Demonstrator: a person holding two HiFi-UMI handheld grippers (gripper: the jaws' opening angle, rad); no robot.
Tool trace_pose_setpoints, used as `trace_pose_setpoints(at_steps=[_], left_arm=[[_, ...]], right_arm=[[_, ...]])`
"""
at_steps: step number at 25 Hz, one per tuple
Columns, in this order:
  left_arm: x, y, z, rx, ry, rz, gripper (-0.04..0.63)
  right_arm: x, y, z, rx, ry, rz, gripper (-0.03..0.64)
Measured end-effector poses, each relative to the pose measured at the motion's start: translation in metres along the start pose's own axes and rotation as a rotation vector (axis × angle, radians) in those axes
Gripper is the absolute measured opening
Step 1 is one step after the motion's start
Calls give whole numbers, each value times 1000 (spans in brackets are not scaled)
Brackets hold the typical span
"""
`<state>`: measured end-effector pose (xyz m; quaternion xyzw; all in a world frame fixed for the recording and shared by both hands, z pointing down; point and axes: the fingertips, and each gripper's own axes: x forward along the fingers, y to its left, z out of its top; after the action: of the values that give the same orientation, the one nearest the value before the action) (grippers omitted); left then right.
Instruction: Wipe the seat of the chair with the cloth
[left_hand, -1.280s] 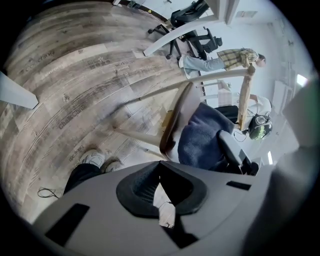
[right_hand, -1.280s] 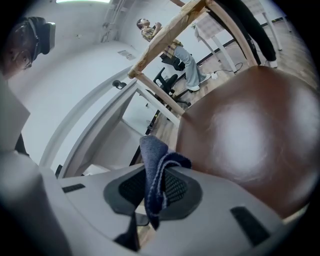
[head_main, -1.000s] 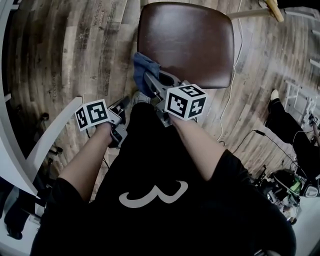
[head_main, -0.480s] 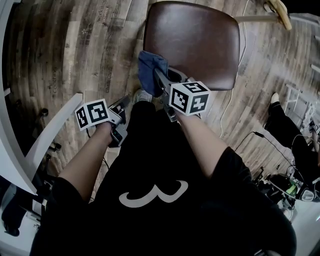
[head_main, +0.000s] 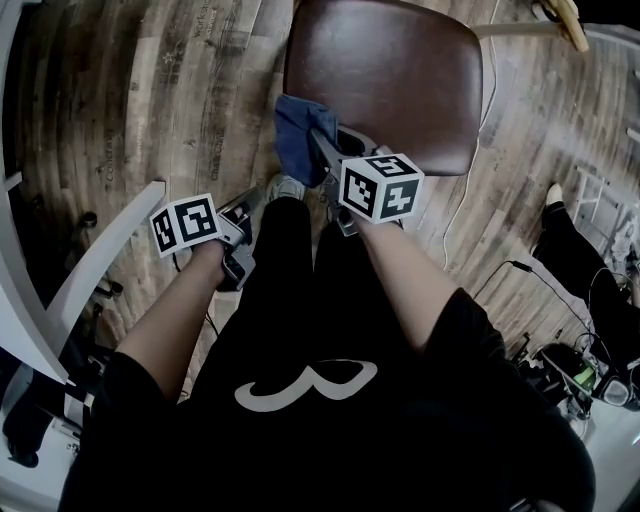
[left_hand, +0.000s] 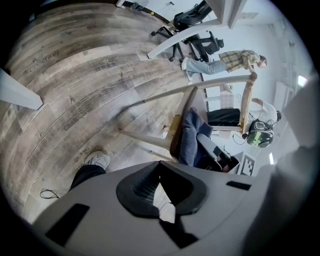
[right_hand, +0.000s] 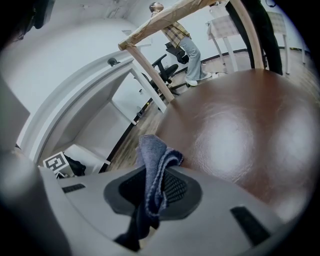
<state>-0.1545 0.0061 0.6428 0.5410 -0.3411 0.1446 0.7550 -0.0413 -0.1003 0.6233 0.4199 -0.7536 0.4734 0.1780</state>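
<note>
Pinching the cloth (head_main: 298, 135) at the chair seat (head_main: 390, 70) edge

The right gripper (head_main: 318, 148) has its jaws clamped on the blue cloth, which bunches at the near left corner of the brown seat and droops past its edge. The left gripper (head_main: 243, 208) hangs off the seat, to its near left above the wood floor (head_main: 130, 90), with its jaws pressed together on nothing.

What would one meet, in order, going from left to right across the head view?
White slanted board → left tongs → blue cloth → brown chair seat → another person's dark trouser leg. The right tongs overlap the cloth and the seat, so they are left out.
</note>
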Motion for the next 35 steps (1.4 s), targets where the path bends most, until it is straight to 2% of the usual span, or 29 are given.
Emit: trace_pose_setpoints(at_steps=[4, 7, 17, 23, 27, 35], left_arm=[[4, 0, -4, 16, -6, 16, 12], [12, -2, -11, 1, -9, 12, 12], [62, -39, -62, -6, 45, -50, 12], [77, -52, -85, 13, 55, -36, 12], [87, -52, -97, 15, 52, -21, 12], [106, -66, -123, 18, 37, -13, 12]], right_arm=[[-8, -13, -3, 35, -6, -6, 54], [-19, -25, -4, 36, -9, -23, 54], [-76, -92, -5, 66, -48, -108, 54], [-111, -136, -2, 85, -89, -143, 54], [-126, -158, 1, 60, -109, -153, 54], [-172, -215, 1, 75, -133, -231, 54]])
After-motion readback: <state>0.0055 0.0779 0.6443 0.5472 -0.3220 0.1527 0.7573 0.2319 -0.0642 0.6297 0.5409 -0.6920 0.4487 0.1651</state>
